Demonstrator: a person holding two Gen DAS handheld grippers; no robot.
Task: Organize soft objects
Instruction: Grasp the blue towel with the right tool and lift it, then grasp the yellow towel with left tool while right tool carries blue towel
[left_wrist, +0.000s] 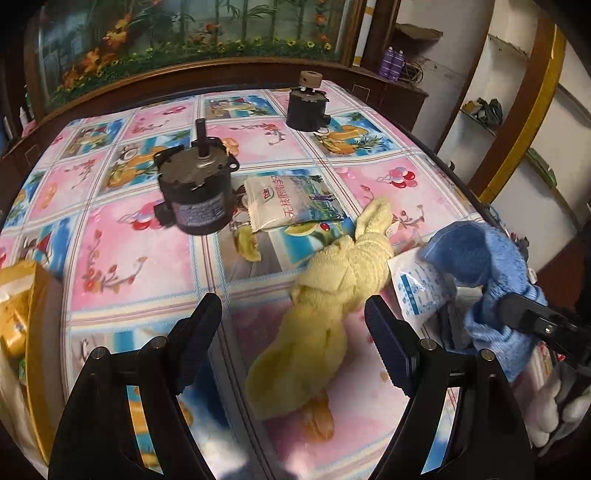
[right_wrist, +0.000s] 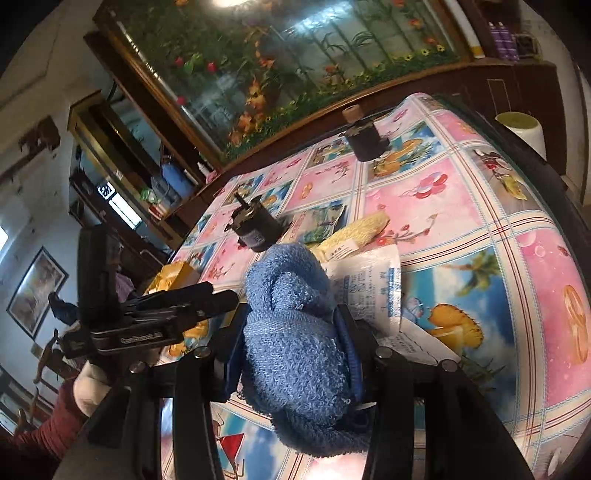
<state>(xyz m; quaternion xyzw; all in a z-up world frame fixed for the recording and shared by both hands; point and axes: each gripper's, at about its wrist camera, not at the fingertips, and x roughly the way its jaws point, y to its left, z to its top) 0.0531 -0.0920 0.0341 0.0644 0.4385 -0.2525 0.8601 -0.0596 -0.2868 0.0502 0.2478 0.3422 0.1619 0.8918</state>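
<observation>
A yellow plush toy (left_wrist: 332, 291) lies on the patterned tablecloth (left_wrist: 140, 251), between and just beyond the open fingers of my left gripper (left_wrist: 293, 317), which holds nothing. My right gripper (right_wrist: 291, 332) is shut on a blue towel (right_wrist: 291, 332) and holds it above the table; the towel also shows at the right of the left wrist view (left_wrist: 480, 273). The plush's tip shows in the right wrist view (right_wrist: 354, 230) beyond the towel.
Two black motors (left_wrist: 195, 188) (left_wrist: 306, 107) stand on the table. A white snack packet (left_wrist: 280, 203) lies between them and the plush. A white printed sachet (left_wrist: 421, 284) lies by the towel. A yellow bag (left_wrist: 18, 306) sits at the left edge. A wooden cabinet stands behind.
</observation>
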